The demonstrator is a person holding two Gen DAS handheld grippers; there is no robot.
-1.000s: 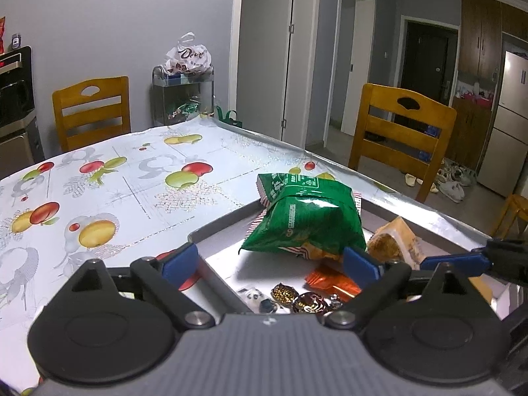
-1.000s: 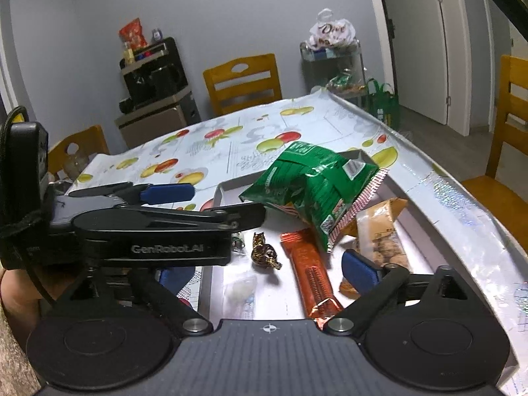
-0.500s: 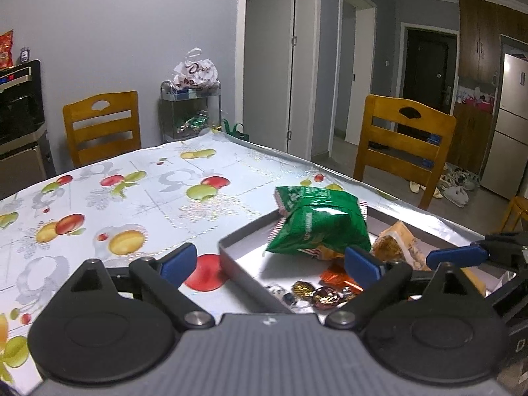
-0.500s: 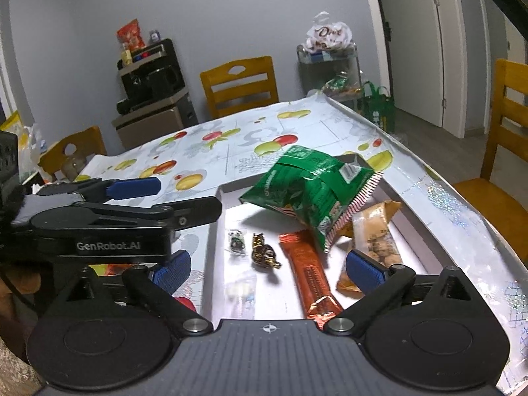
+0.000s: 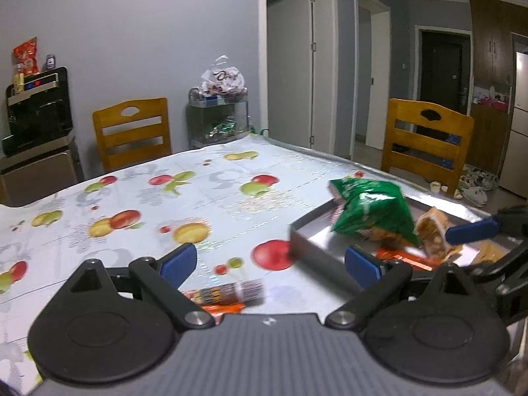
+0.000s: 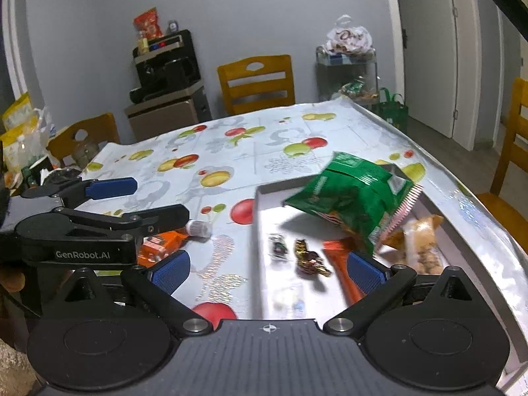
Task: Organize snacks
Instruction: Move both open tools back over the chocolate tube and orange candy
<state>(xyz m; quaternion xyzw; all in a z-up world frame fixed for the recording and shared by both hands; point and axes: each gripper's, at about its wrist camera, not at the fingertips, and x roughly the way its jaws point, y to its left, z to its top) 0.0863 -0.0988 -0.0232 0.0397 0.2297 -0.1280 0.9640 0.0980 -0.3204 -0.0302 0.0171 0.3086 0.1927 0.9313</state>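
Both grippers, left (image 5: 270, 259) and right (image 6: 267, 269), have fingers spread apart, holding nothing. An orange bar (image 5: 224, 295) lies on the table (image 5: 198, 204) at lower centre of the left view. The tray (image 6: 259, 247) at right holds the green bag (image 6: 349, 194).

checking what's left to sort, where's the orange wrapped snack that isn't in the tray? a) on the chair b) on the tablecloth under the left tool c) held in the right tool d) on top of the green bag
B: the orange snack lies on the tablecloth beneath the open left tool, outside the tray.

Both wrist views low over table (image 5: 231, 198), facing forward; share tray (image 6: 257, 241).
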